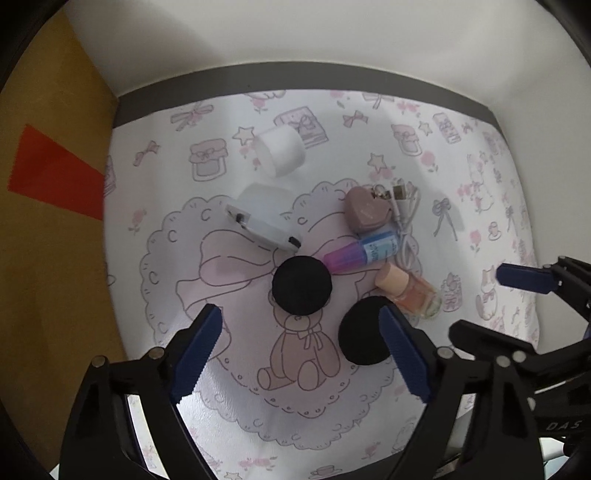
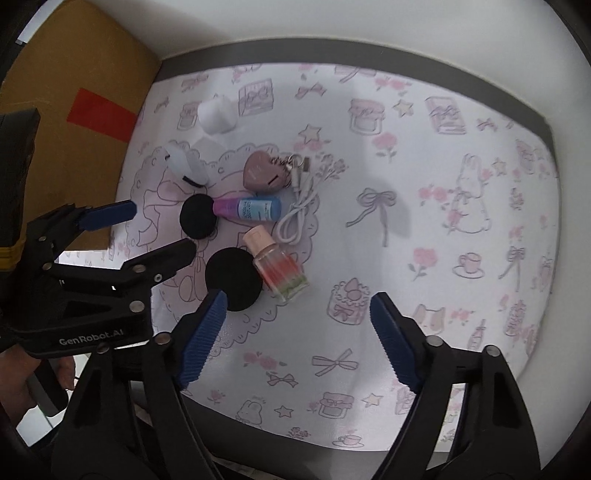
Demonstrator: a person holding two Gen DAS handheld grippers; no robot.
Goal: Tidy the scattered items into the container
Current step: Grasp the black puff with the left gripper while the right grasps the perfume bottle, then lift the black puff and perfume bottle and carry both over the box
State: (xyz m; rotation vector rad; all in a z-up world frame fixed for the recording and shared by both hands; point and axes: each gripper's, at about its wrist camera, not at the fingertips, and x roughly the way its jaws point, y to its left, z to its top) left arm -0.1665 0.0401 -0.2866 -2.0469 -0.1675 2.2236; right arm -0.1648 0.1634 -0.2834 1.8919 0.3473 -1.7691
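I see a white wall [image 1: 332, 33] at the far side and a brown cardboard box [image 1: 55, 147] with a red patch at the left, cut off by the lens edge. Under both grippers lies a white tablecloth [image 2: 406, 184] printed with pink bows, jars and rabbits, over a grey-edged table [image 1: 295, 72]. My left gripper [image 1: 301, 350] has its claw apart, holding nothing, above the printed bear; its right finger covers part of the nearer black round pad [image 1: 360, 332]. My right gripper [image 2: 297, 338] is likewise spread wide and empty, above bare cloth right of the clutter. In the right wrist view a hand [image 2: 22, 376] on the left gripper's handle is only partly visible at the edge. The white round container [image 1: 282, 153] lies far and left, tipped on its side, mouth toward the near left. Nearer is a white rectangular item [image 1: 264, 229], long axis running far-left to near-right; I cannot tell what it is. The farther black round pad [image 1: 302, 285] lies flat beside it. A pink-and-blue tube [image 1: 364, 251] lies on its side, pink end pointing left, touching that pad in the right wrist view. A small glass bottle [image 2: 279, 266] with a peach cap lies cap pointing far. A coiled white cable [image 2: 299, 206] lies just beside a pink heart keychain [image 2: 264, 173].
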